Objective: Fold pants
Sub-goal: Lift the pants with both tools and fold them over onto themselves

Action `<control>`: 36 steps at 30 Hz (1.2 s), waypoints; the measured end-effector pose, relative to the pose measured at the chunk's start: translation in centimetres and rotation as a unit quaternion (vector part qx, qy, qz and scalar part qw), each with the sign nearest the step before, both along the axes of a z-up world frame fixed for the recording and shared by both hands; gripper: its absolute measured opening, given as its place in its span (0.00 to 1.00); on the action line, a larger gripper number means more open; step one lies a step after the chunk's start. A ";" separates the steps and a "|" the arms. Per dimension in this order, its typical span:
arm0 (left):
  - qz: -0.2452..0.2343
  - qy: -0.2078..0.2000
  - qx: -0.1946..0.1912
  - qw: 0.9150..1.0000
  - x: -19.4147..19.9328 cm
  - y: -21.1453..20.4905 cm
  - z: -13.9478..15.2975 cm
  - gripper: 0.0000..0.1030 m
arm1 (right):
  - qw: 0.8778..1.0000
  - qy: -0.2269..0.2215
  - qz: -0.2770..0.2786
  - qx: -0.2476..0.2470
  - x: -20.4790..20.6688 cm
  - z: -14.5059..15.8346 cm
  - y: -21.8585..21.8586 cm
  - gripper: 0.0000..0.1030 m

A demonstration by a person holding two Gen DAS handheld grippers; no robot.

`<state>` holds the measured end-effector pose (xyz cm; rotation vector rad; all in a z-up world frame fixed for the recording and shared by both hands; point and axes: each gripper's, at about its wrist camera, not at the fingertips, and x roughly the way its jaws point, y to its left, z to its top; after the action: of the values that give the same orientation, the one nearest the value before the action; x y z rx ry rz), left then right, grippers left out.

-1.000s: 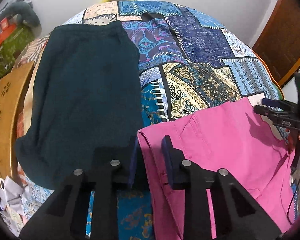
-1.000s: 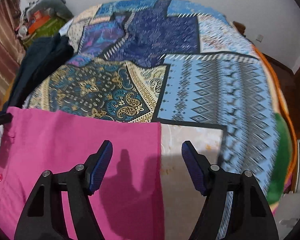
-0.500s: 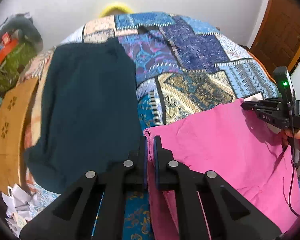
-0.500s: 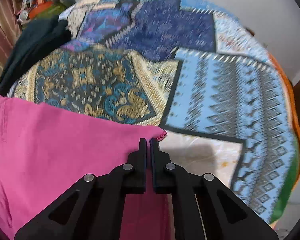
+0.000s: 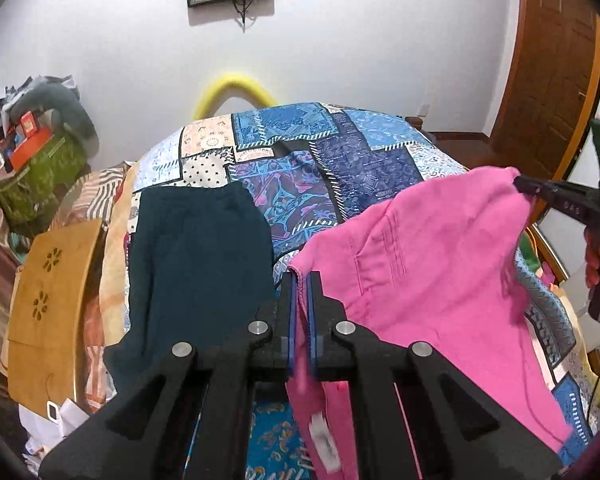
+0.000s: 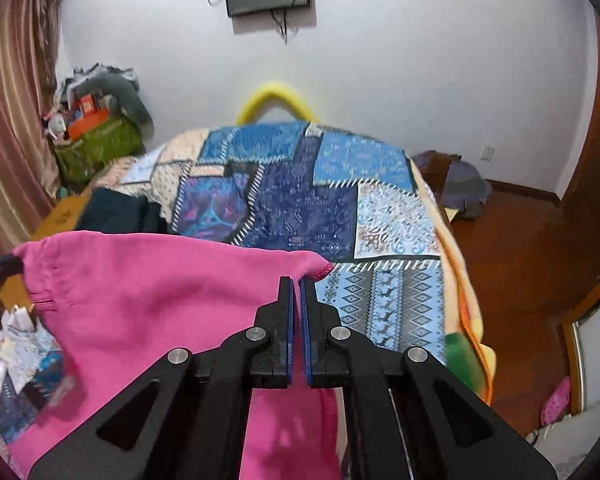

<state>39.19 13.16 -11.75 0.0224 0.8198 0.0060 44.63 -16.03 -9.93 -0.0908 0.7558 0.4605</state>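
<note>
bed [image 5: 364,168] with a patchwork cover, white wall behind.
you hold the pink pants [image 5: 428,264] lifted above the bed: your left gripper [image 5: 299,280] clamps one top corner, your right gripper [image 6: 296,286] the other; dark pants [image 5: 196,264] lie flat beside.

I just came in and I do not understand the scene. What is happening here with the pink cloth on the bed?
A person is folding the pink pants with two handheld grippers. The left gripper is shut on one corner of the top edge, and the right gripper is shut on the other corner. The held edge is up in the air above the patchwork bedspread, and the rest hangs down. A dark green garment lies flat on the bed beside them, untouched.
</note>
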 end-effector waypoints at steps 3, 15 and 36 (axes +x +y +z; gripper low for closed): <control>-0.002 0.001 -0.001 1.000 -1.4 -0.7 -0.1 0.03 | 1.000 0.001 0.003 0.006 -1.5 0.2 -0.6 0.03; -0.027 -0.009 0.026 0.999 -8.8 -3.1 -0.8 0.03 | 1.000 0.005 0.016 0.009 -9.7 -0.8 -3.7 0.03; -0.053 0.090 0.020 0.994 -17.5 -5.6 -8.8 0.03 | 0.997 0.074 0.004 -0.035 -19.9 -9.5 -5.9 0.04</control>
<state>21.72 7.52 -20.56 0.1054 0.9974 -0.0805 24.71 -21.88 -19.41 -0.1262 0.9183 0.4522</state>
